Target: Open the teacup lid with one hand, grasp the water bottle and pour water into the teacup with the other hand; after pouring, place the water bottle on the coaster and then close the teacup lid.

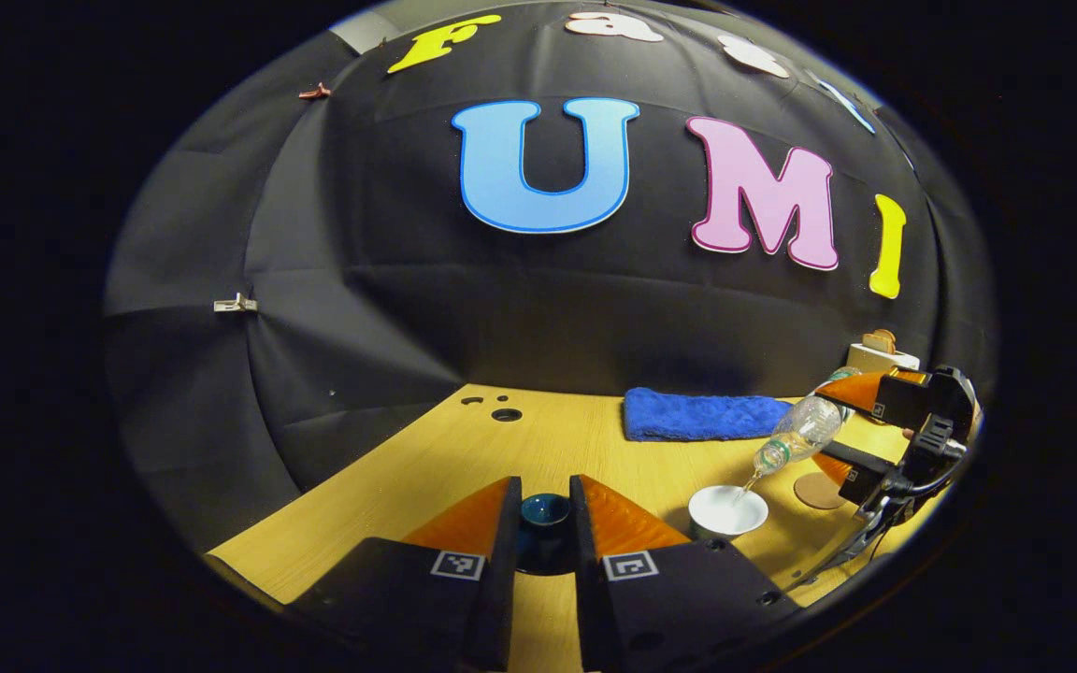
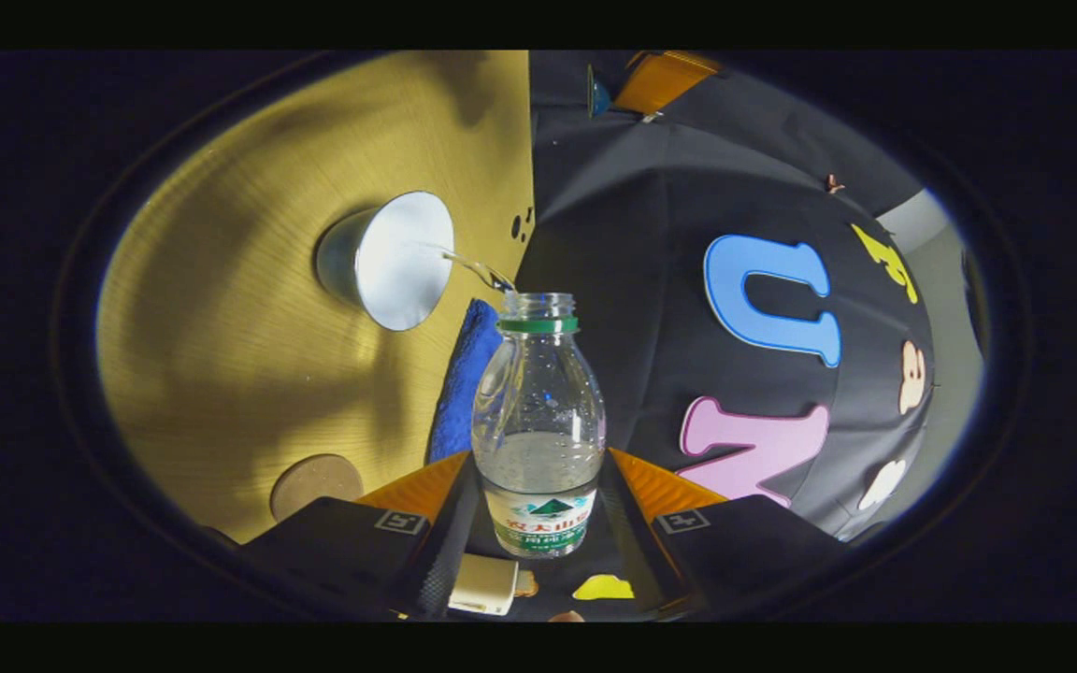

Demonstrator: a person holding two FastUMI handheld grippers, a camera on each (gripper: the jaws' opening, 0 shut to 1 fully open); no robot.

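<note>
In the left gripper view, at lower centre of the frame, the left tongs (image 1: 543,528) are closed on the dark teacup lid (image 1: 544,512), holding it above the counter (image 1: 576,439) and off to the side — presumably so the cup mouth stays free for pouring. To the right, at lower right of the frame, the white teacup (image 1: 727,510) stands open on the counter, just ahead of the blue towel (image 1: 702,414). Right of it, the right tongs (image 1: 842,432) tip the water bottle (image 1: 800,432) neck-down so a thin stream falls into the cup. The round coaster (image 1: 817,490) lies just beside the cup, under the bottle, waiting for it.

In the right gripper view the teacup (image 2: 389,262) sits at upper left of the frame, the coaster (image 2: 316,481) at lower left. At centre, the uncapped bottle (image 2: 538,411) is clamped around its labelled lower part by the right tongs (image 2: 538,523), both fingers pressing its sides — a low grip that leaves the neck free. Pouring seems under way, with water left in the bottle.
</note>
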